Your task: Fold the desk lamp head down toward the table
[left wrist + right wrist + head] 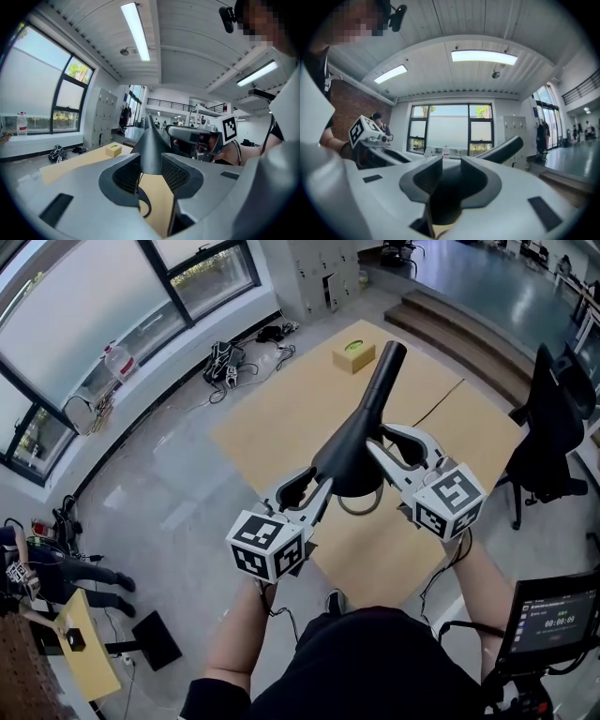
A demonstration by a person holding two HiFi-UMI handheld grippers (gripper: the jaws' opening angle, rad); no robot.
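Note:
The black desk lamp [352, 451] hangs over the wooden table [272, 423], its wide part between the two grippers and its narrow arm [386, 367] reaching away from me. My left gripper [323, 487] comes in from the lower left and is shut on the lamp's wide part; in the left gripper view the lamp [151, 149] tapers up between the pads [174, 172]. My right gripper [376, 447] closes on the lamp from the right. In the right gripper view the lamp's dark body [449, 185] fills the gap between the jaws, and the lamp's arm [506, 149] slants off to the right.
A small yellow box [353, 354] sits at the table's far end. A cable loop [361, 506] hangs under the lamp. A black office chair [553, 432] stands to the right, a screen [551, 617] at lower right. Bags [225, 362] lie on the floor by the windows.

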